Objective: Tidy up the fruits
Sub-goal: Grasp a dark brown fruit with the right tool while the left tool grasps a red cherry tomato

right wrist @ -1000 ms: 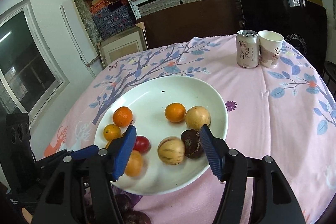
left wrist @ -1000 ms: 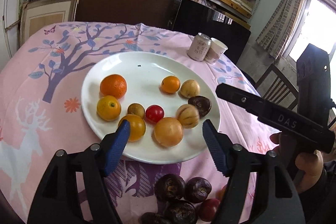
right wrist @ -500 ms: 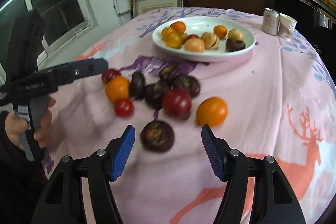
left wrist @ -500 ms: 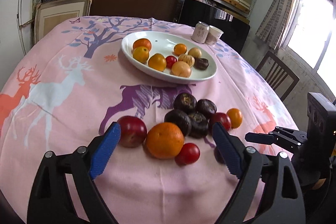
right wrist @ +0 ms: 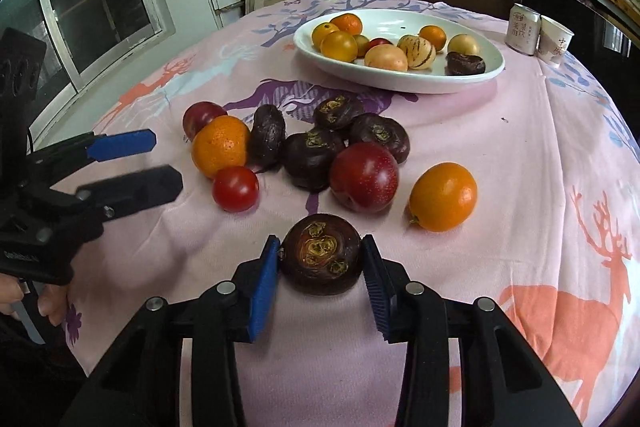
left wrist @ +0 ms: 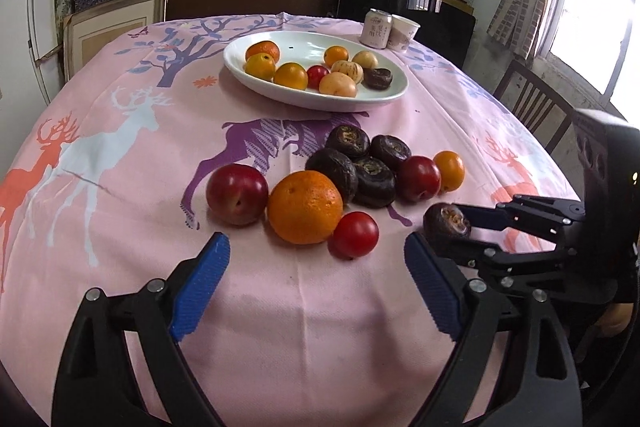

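Right gripper [right wrist: 320,263] closing on a dark water chestnut [right wrist: 321,254] at the near edge of the loose fruit pile on the pink tablecloth [right wrist: 540,155], pads against both its sides. Left gripper [left wrist: 316,267] spread wide, empty, just short of the orange [left wrist: 305,206] and small tomato [left wrist: 355,234]. White plate [left wrist: 384,97] of fruit sits beyond.

Six dark chestnuts [right wrist: 320,261], two red plums [right wrist: 364,177], one plate [right wrist: 400,85], one can [right wrist: 522,27], one cup [right wrist: 556,39].
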`<action>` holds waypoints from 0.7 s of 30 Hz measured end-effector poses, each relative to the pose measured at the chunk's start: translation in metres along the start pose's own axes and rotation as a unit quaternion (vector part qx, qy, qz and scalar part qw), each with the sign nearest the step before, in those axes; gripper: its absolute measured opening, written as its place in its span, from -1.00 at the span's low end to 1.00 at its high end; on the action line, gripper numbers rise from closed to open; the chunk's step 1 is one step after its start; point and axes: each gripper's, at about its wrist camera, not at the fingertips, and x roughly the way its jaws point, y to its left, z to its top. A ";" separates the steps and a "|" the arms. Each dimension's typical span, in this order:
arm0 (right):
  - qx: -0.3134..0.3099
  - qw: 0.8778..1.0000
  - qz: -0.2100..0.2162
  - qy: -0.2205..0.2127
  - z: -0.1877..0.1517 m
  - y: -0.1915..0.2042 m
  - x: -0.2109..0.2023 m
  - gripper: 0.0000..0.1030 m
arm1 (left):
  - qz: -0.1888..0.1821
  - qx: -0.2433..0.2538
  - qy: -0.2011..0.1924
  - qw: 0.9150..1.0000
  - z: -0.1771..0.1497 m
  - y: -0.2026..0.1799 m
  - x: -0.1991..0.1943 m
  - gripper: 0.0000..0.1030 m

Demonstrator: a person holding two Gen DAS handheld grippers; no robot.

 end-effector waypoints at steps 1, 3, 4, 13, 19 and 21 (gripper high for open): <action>0.013 1.000 0.002 -0.010 -0.001 -0.006 -0.004 -0.19 | 0.005 0.011 0.003 1.000 -0.001 -0.006 0.002 0.64; 0.058 0.998 0.008 -0.030 -0.008 -0.027 -0.012 -0.19 | 0.010 0.033 0.006 0.999 -0.003 -0.021 0.006 0.34; 0.082 0.996 0.015 -0.036 -0.012 -0.039 -0.016 -0.19 | 0.005 0.039 0.013 0.999 -0.003 -0.027 0.009 0.08; 0.115 0.991 0.036 -0.065 -0.023 -0.063 -0.029 -0.19 | 0.006 0.049 0.048 0.998 0.004 -0.047 0.038 -0.20; 0.124 0.988 0.053 -0.071 -0.023 -0.068 -0.031 -0.19 | 0.026 0.044 0.057 0.997 0.010 -0.039 0.045 -0.39; 0.121 0.988 0.056 -0.074 -0.023 -0.066 -0.032 -0.18 | 0.036 0.049 0.061 0.996 0.011 -0.040 0.049 -0.39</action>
